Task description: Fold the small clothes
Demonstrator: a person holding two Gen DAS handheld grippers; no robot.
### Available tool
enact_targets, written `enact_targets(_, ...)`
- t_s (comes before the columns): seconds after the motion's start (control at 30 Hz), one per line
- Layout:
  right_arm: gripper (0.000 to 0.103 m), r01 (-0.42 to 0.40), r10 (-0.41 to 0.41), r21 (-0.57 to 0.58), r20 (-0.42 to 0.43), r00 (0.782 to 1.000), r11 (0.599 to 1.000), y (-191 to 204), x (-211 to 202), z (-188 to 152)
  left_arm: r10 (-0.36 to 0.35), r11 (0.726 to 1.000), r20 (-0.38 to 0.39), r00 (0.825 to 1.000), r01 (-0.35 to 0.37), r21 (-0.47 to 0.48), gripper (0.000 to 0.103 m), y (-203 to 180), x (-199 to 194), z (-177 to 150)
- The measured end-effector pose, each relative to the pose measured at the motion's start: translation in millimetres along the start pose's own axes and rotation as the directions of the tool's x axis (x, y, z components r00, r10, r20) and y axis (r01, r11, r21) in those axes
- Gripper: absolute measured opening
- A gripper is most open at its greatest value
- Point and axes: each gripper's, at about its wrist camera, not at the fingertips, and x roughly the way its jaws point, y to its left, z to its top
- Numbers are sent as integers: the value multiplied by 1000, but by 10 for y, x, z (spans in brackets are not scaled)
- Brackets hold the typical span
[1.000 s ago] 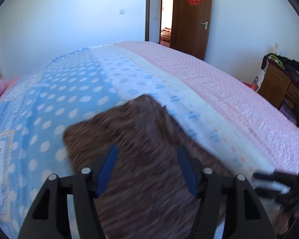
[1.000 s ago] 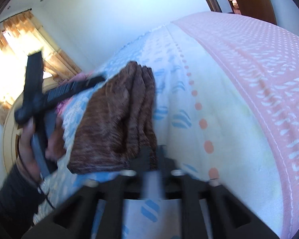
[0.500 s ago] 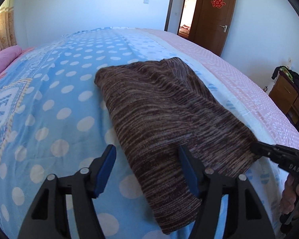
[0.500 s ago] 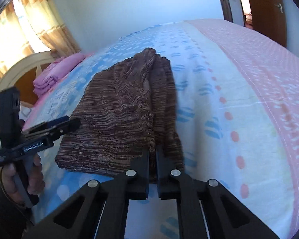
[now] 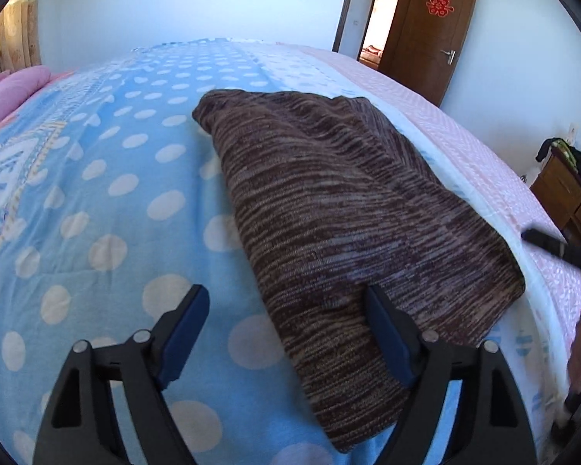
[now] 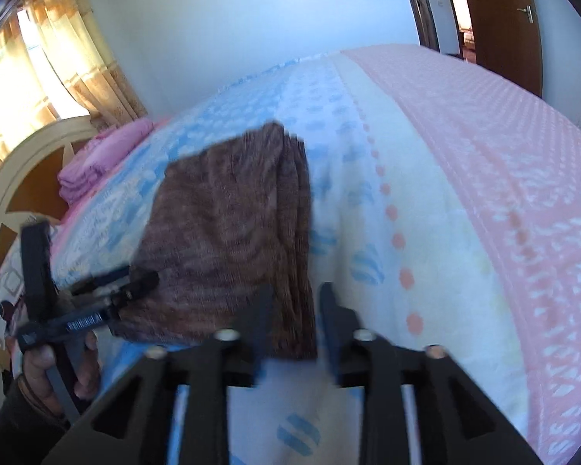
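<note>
Folded brown knit garment [image 5: 341, 209] lies flat on blue dotted bedspread [image 5: 108, 193], ahead of both sets of jaws. Left gripper [image 5: 284, 310]: jaws wide apart, nothing held; garment's near edge lies btwn them, under right finger. Right gripper [image 6: 294, 302]: jaws parted w/ garment's near corner btwn them, not pinched; view blurred.
</note>
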Motion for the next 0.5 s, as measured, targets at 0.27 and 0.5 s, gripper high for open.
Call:
enact_targets(0.27,43,-43,41,-30,-71,997,999,198,735,914,-38,999,-14,999,38,-3,91,15,44,-29)
enact_targets(0.5,3,41,-55,-100,-148,987,994,387,1362,1081,-39,999,-9,999,39,-3,92,19,45,-37)
